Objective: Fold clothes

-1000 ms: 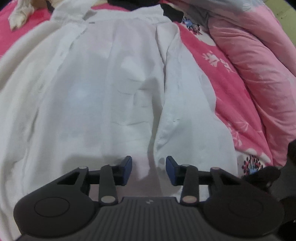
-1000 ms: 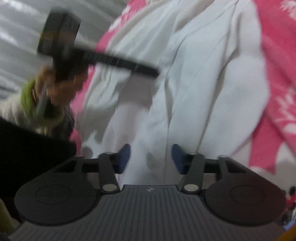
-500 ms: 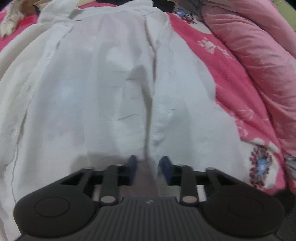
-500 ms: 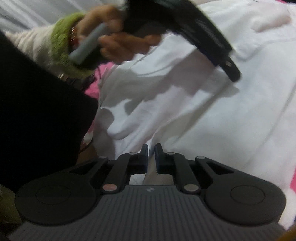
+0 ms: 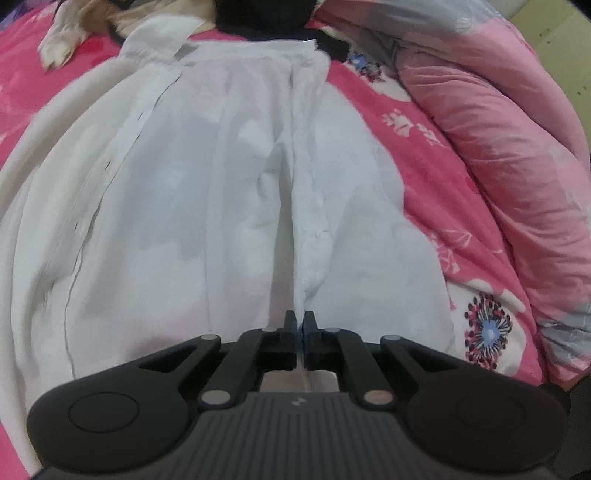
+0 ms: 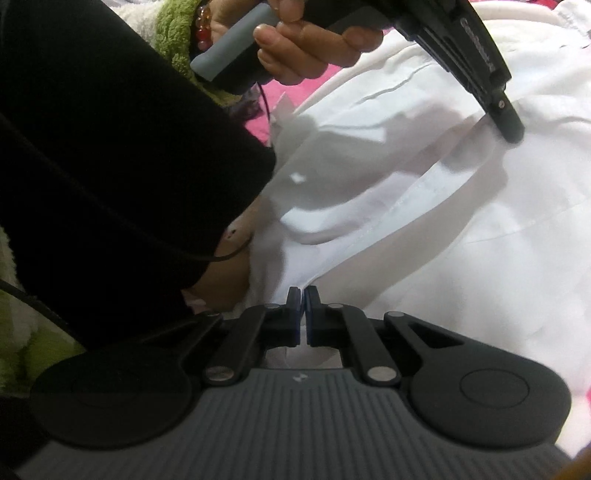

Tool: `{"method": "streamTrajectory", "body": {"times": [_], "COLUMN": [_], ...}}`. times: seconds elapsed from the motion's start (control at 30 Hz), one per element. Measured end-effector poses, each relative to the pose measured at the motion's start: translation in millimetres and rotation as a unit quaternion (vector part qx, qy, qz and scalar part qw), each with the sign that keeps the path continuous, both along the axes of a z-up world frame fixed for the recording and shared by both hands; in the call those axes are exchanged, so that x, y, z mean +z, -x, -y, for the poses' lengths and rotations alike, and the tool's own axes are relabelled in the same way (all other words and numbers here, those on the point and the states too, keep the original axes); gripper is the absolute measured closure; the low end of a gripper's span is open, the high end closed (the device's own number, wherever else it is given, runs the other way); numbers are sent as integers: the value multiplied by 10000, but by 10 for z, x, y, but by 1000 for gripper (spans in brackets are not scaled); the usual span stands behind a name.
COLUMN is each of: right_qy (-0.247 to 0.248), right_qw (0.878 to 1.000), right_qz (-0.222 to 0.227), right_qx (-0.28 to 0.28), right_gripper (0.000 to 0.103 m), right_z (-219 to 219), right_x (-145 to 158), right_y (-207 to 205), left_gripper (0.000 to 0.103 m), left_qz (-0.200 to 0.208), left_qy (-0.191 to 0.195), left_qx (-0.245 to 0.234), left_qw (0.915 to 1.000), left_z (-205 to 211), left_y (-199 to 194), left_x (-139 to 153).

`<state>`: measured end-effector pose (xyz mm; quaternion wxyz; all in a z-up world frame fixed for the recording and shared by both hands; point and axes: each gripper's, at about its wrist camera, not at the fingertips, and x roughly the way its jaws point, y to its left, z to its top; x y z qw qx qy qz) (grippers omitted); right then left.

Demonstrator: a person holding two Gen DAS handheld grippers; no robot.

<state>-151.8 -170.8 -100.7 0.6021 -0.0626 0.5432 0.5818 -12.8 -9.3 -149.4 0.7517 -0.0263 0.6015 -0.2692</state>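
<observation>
A white button shirt [image 5: 207, 192] lies spread on a pink floral bedspread [image 5: 417, 133], collar at the far end. My left gripper [image 5: 299, 320] is shut on a ridge of the shirt's fabric near its hem, along a fold line. My right gripper [image 6: 304, 295] is shut on the shirt [image 6: 461, 221] at a corner of its hem near the bed's edge. The left gripper also shows in the right wrist view [image 6: 511, 129], held by a hand and pinching the cloth farther up.
A rolled pink quilt [image 5: 517, 155] lies along the right of the bed. Dark and cream clothes [image 5: 266, 14] are piled beyond the collar. The person's black-clad body [image 6: 110, 166] fills the left of the right wrist view.
Both grippers were open a second ago and have closed on the shirt. The right gripper swung toward the hem corner; the left moved onto the fold ridge.
</observation>
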Motion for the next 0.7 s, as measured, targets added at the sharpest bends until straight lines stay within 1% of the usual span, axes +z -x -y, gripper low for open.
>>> {"method": "streamTrajectory", "body": {"times": [0.1, 0.2, 0.37, 0.53, 0.63, 0.7], "right_qy": [86, 250, 512, 358, 302, 326], "right_qw": [9998, 9989, 9970, 9956, 9926, 9885], "right_qz": [-123, -357, -544, -714, -1067, -1404], "right_qx": [142, 175, -195, -499, -487, -457], "right_gripper": [102, 101, 98, 98, 97, 97], "right_z": [-30, 48, 299, 377, 307, 305], "right_x": [-48, -80, -130, -118, -194, -258], "right_y": [27, 33, -86, -181, -154, -136], "left_gripper": [100, 100, 100, 100, 100, 98], "left_qz": [-47, -83, -188, -175, -90, 7], "left_qy": [-52, -124, -270, -416, -559, -645], "left_qx": [-15, -47, 30, -22, -157, -352], "left_qw": [10000, 9999, 9995, 9990, 9983, 9973], "left_z": [-84, -168, -317, -388, -354, -310], "left_y": [92, 198, 269, 346, 388, 420], "left_x": [-53, -130, -269, -346, -407, -421]}}
